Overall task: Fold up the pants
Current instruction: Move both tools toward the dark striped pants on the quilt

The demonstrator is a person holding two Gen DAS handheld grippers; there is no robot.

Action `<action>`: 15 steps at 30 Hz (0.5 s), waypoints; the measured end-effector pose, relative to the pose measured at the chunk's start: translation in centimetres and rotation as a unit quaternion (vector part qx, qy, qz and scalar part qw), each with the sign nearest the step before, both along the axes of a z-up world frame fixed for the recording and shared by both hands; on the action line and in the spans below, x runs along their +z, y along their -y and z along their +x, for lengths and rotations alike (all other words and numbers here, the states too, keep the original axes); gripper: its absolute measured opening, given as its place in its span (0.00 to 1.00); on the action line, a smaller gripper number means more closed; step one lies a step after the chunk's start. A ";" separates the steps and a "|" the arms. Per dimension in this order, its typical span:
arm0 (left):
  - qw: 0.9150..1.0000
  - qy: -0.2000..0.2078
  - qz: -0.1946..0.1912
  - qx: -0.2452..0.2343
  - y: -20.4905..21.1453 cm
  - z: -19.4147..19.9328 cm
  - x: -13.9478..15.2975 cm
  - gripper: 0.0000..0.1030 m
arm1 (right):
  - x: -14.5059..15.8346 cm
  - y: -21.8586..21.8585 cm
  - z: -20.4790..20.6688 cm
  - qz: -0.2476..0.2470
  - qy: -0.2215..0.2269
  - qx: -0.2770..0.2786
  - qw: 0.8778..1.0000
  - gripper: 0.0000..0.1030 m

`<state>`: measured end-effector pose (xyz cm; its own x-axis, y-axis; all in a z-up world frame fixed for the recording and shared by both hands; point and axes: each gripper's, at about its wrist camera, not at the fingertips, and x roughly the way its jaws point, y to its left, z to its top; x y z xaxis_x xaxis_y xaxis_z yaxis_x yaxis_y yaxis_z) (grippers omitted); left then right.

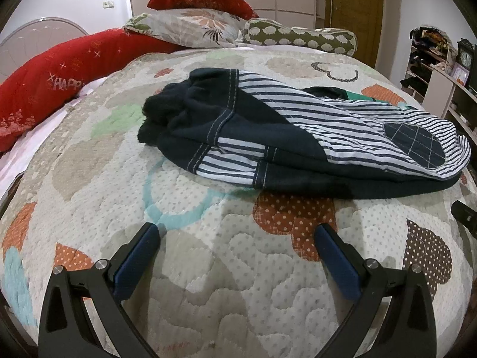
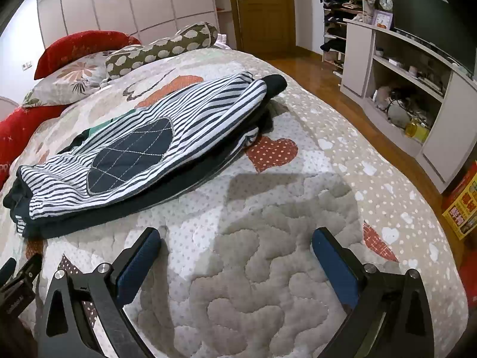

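Note:
The pants (image 1: 298, 131) are navy with white-and-navy stripes and a quilted navy knee patch. They lie folded in a stack on the patterned quilt (image 1: 208, 268), waistband to the left in the left wrist view. In the right wrist view the pants (image 2: 134, 155) lie to the upper left. My left gripper (image 1: 235, 232) is open and empty, hovering over the quilt just in front of the pants. My right gripper (image 2: 235, 238) is open and empty, over bare quilt (image 2: 253, 283) to the right of the pants. Neither touches the cloth.
Red pillows (image 1: 50, 83), a floral pillow (image 1: 190, 26) and a green bolster (image 1: 301, 38) lie at the head of the bed. The bed's right edge drops to a wooden floor (image 2: 342, 89). A shelf unit (image 2: 417, 89) stands beyond, with a yellow box (image 2: 465, 205) on the floor.

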<state>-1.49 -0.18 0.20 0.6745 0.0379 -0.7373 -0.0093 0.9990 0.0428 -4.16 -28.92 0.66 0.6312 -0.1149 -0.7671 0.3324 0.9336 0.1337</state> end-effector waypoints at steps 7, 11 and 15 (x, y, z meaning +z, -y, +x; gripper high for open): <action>1.000 -0.011 0.023 0.008 0.6 0.1 0.1 1.00 | -0.1 0.1 -0.4 0.002 -0.005 0.042 0.999 1.00; 0.998 -0.064 -0.019 -0.020 -0.6 0.8 1.1 0.95 | -0.2 -0.3 -0.8 -0.022 -0.021 0.073 0.997 1.00; 0.989 -0.066 -0.123 -0.041 -4.1 -0.3 3.7 0.80 | 0.4 -0.1 -0.8 -0.017 -0.059 0.092 0.994 0.96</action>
